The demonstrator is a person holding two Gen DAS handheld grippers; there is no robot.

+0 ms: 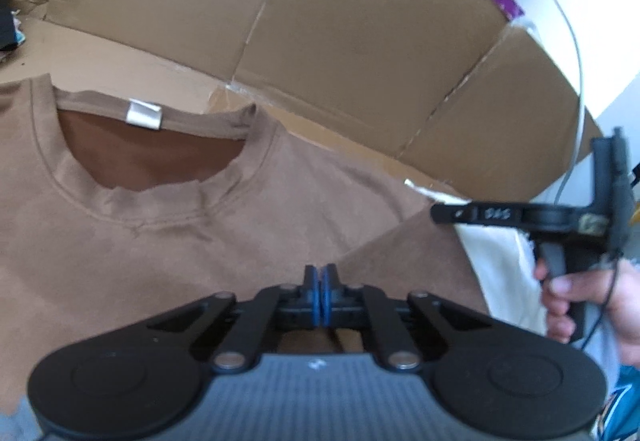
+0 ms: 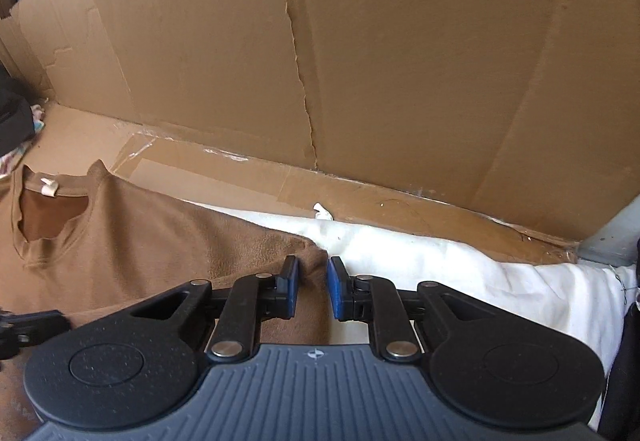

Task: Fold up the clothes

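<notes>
Pinching the left tongs (image 1: 321, 291) fully together low over the brown shirt (image 1: 160, 241), perhaps nipping fabric, hard to tell; hovering the right tongs (image 2: 313, 289) narrowly parted at the folded-in sleeve edge (image 2: 308, 245); lying chest-up on white bedding (image 2: 440, 269), collar (image 1: 152, 113) facing the cardboard wall (image 2: 400, 61).

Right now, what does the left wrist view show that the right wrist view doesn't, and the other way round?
Only the left wrist view shows the person's hand gripping the right gripper from the side, and a white cable. Only the right wrist view shows that gripper's blue fingers apart over the sleeve edge. Both show the brown T-shirt, its white label and the cardboard walls.
</notes>
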